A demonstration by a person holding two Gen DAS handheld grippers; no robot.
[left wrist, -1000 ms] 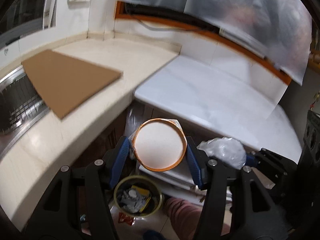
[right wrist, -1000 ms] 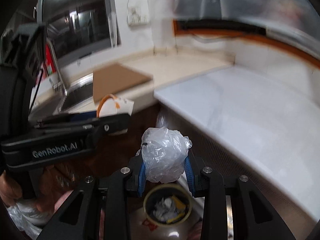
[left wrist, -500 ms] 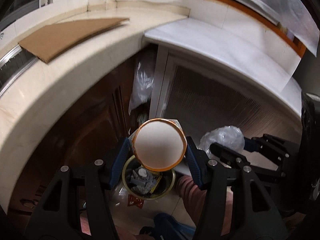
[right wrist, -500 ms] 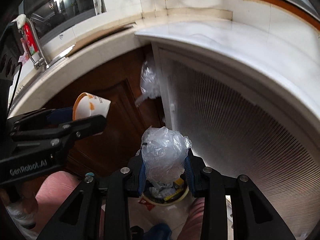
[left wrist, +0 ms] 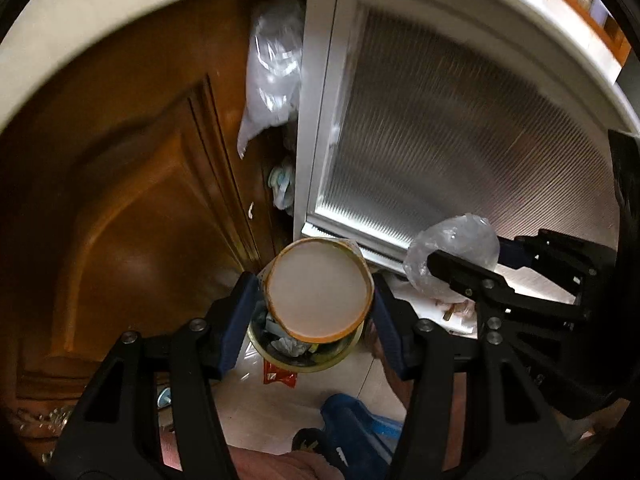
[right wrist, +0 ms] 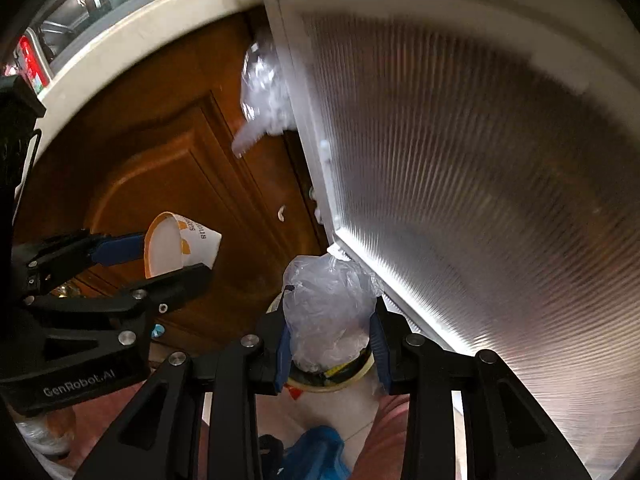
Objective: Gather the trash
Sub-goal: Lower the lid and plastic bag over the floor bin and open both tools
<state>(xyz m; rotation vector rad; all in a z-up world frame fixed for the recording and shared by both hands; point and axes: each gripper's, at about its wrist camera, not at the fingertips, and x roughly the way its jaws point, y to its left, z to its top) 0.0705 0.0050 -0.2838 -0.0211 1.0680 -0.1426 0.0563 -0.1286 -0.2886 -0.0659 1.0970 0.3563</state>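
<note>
The left tongs (left wrist: 318,304) grip a paper cup (left wrist: 318,289) and the right tongs (right wrist: 330,338) grip crumpled plastic wrap (right wrist: 328,312), both above the floor bin (left wrist: 304,354). Its mouth looks narrow, so an off-centre release could drop either piece onto the floor.

1. Both my views are dim and warm, with dark corners from the fisheye ring.
2. The ribbed door (right wrist: 460,184) on the right catches a bright sheen and smears with blur.
3. The wooden door (left wrist: 132,208) on the left sits in shadow with a soft glow.
4. Straight edges bow near the rims.
</note>
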